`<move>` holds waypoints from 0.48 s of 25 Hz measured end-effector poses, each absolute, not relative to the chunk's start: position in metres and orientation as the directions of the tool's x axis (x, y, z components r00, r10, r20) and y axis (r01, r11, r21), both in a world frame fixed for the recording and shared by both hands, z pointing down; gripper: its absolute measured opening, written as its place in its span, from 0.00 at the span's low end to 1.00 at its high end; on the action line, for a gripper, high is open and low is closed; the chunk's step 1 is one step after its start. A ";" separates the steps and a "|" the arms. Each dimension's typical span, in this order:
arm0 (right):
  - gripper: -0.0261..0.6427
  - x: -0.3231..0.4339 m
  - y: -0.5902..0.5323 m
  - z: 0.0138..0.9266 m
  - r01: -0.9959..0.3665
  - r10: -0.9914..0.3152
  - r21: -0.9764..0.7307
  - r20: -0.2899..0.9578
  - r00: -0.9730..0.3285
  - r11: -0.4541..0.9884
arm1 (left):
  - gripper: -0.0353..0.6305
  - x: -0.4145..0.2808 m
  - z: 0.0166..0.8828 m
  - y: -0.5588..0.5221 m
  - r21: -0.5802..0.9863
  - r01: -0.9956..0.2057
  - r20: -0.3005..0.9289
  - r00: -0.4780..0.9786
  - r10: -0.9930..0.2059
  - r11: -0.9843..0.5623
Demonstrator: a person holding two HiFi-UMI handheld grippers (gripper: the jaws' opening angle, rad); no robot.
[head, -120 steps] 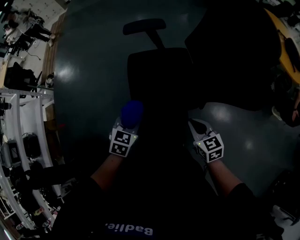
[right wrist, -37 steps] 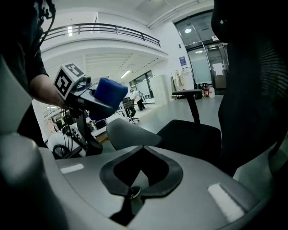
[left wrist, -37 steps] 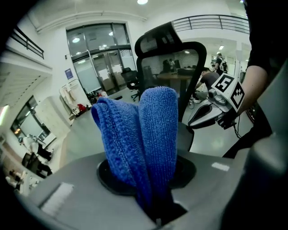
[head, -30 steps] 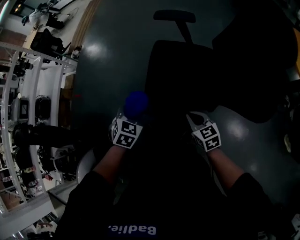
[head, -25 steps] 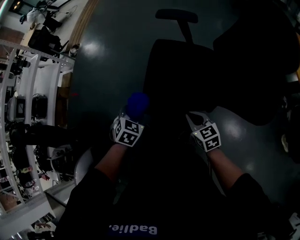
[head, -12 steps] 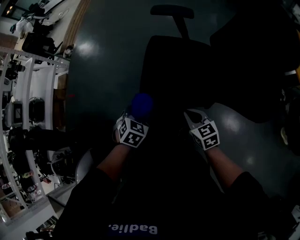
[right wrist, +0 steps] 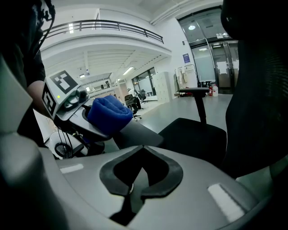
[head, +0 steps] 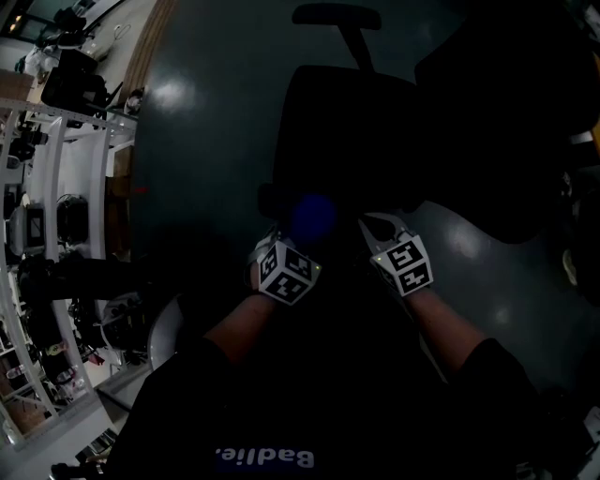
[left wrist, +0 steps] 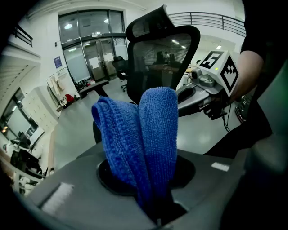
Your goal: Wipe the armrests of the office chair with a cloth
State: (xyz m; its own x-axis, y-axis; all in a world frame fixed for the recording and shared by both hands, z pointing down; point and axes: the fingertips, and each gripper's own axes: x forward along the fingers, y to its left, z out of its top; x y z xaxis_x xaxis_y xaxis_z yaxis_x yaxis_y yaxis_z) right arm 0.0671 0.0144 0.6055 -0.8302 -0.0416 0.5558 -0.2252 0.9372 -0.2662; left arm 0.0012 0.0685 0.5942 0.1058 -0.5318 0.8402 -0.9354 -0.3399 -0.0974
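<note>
Cloth (left wrist: pixel 148 134), fuzzy blue loop, pinched in the left gripper (head: pixel 302 239) fingers beside the black mesh office chair (head: pixel 347 131); right gripper (head: pixel 375 225) fingers pressed together. Head view's too dark to make out the armrests.

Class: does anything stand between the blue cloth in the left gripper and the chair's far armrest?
Nothing visible does. In the head view only the low seat lies between the cloth, clamped in the left gripper, and the far armrest. The right gripper, shut and empty, is off to one side.
</note>
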 end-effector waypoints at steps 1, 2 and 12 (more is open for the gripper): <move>0.05 0.066 0.014 0.604 -0.220 -0.037 -0.268 0.555 -0.831 0.938 | 0.26 0.010 0.594 0.065 -0.086 -0.931 0.839 0.124 -0.529 -0.355; 0.05 0.065 0.013 0.602 -0.215 -0.032 -0.269 0.554 -0.832 0.939 | 0.26 0.020 0.593 0.062 -0.074 -0.925 0.838 0.145 -0.526 -0.373; 0.04 0.060 0.020 0.609 -0.173 0.013 -0.281 0.556 -0.831 0.944 | 0.26 0.077 0.604 0.059 0.002 -0.880 0.844 0.257 -0.472 -0.476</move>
